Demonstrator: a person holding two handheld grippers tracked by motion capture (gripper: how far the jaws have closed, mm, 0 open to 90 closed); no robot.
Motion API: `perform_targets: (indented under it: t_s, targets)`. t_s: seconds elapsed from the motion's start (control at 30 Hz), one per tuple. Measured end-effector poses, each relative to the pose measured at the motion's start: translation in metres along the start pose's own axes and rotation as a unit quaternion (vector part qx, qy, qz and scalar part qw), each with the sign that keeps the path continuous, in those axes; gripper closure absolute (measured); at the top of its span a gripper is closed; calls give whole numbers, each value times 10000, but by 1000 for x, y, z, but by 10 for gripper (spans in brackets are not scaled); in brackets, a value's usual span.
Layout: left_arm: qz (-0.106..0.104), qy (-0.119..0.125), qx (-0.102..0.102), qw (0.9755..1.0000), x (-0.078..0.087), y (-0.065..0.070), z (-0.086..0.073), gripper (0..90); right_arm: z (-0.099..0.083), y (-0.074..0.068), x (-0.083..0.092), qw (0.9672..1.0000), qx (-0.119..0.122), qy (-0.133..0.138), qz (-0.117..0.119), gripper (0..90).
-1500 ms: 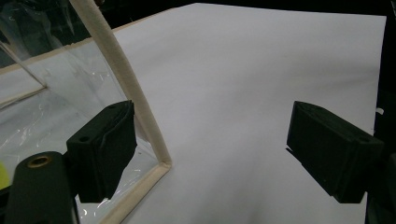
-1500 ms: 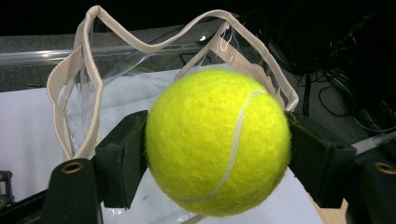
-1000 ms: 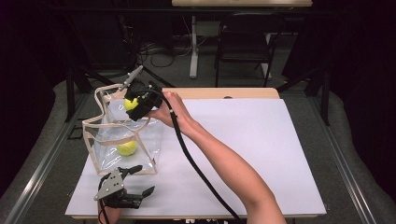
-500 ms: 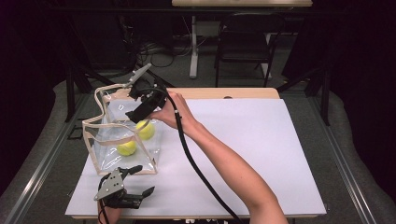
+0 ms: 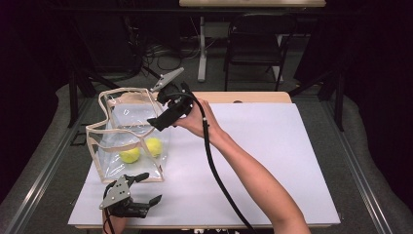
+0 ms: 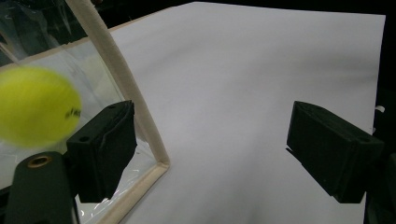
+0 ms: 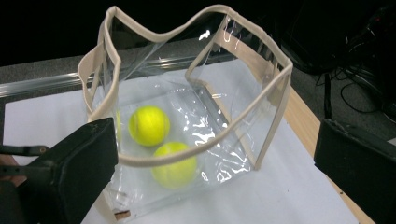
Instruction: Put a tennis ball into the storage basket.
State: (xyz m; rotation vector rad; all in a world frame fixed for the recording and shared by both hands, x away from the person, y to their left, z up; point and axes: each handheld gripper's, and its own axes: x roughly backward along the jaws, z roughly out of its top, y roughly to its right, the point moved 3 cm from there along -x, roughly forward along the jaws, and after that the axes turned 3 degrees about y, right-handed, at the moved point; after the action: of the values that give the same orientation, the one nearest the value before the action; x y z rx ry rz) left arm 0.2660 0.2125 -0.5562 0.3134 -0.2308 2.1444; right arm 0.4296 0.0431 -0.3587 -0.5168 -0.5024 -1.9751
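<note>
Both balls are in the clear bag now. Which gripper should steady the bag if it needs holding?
Probably left. The left gripper sits open on the table right at the clear bag's near corner, trim beside its jaw. The right gripper, open and empty, hangs above the bag's rim, over both tennis balls.

The right tool (image 5: 157,113), its jaws just opened wide and empty, hangs raised; the left tool (image 5: 147,188) rests low, jaws apart.

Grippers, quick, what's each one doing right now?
Left gripper: open, holding nothing, beside the clear bag.
Right gripper: jaws just opened, empty, above the bag's two tennis balls.
</note>
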Motion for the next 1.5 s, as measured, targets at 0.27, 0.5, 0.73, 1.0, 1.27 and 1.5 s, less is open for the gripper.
perform_targets:
  t_s: [0.27, 0.5, 0.73, 1.0, 1.27, 1.5]
  targets:
    - [9, 0, 15, 10000, 0, 0, 0, 158, -11, 3, 10, 10000, -38, 40, -16, 0]
    - [26, -4, 18, 10000, -1, 0, 1, 158, -26, 7, 16, 9999, -85, -7, -58, 0]
    - [15, -4, 16, 10000, -1, 0, 0, 158, -42, 11, 23, 9998, -113, -53, -142, 0]
    - [-37, -15, 2, 10000, -1, 0, 0, 158, -59, 11, 34, 9995, -161, -71, -249, 0]
    - [-13, -9, -17, 10000, 0, 0, 0, 158, -76, 10, 44, 9992, -165, -81, -347, 0]
    - [-10, 1, -14, 10000, 1, 0, 0, 158, -93, 9, 53, 9987, -238, -96, -441, 0]
